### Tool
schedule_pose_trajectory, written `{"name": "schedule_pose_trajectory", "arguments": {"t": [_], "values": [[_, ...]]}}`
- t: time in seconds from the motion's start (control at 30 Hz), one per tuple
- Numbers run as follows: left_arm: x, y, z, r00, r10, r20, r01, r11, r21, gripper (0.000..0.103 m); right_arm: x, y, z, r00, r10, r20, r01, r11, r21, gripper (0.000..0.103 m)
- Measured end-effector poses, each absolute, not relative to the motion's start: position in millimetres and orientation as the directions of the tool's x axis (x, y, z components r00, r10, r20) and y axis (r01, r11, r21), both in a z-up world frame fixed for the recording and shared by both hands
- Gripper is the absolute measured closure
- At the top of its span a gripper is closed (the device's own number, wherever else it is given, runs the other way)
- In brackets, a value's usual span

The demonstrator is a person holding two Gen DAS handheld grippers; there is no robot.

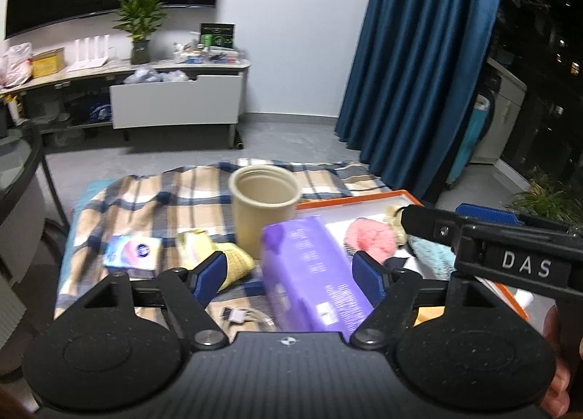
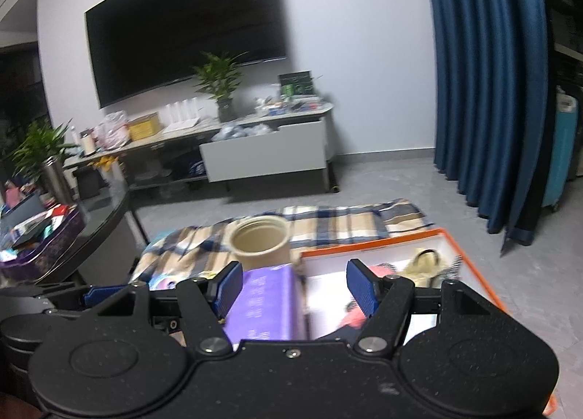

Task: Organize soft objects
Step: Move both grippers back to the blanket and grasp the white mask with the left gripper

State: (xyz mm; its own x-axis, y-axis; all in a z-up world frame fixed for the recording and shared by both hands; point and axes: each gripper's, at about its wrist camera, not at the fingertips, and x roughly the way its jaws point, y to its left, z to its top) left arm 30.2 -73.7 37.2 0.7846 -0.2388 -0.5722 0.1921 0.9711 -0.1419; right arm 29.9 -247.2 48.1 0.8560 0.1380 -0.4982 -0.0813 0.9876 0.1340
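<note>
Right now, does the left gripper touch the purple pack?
Apart. In the left wrist view, the left gripper stands open, and plaid cloth shows between its blue pad and the purple pack; the other pad also looks clear.

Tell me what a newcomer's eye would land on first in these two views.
The purple pack jumps out first, lying on the plaid cloth between the open left tongs, untouched by the pads. Right behind it stands the open beige cup. To their right sits the orange-rimmed tray, with a pink fluffy item inside and the right tongs open in front of it.
</note>
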Motion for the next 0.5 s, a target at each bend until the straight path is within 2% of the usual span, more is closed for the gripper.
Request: {"name": "schedule_pose_trajectory", "arguments": {"t": [0.5], "values": [[12.3,-7.5,14.2,0.779,-0.111,-0.617,0.034,0.99,-0.135,0.024,32.6,-187.7,24.1,0.791,0.279,-0.545,-0.248,0.96,0.13,0.026]]}}
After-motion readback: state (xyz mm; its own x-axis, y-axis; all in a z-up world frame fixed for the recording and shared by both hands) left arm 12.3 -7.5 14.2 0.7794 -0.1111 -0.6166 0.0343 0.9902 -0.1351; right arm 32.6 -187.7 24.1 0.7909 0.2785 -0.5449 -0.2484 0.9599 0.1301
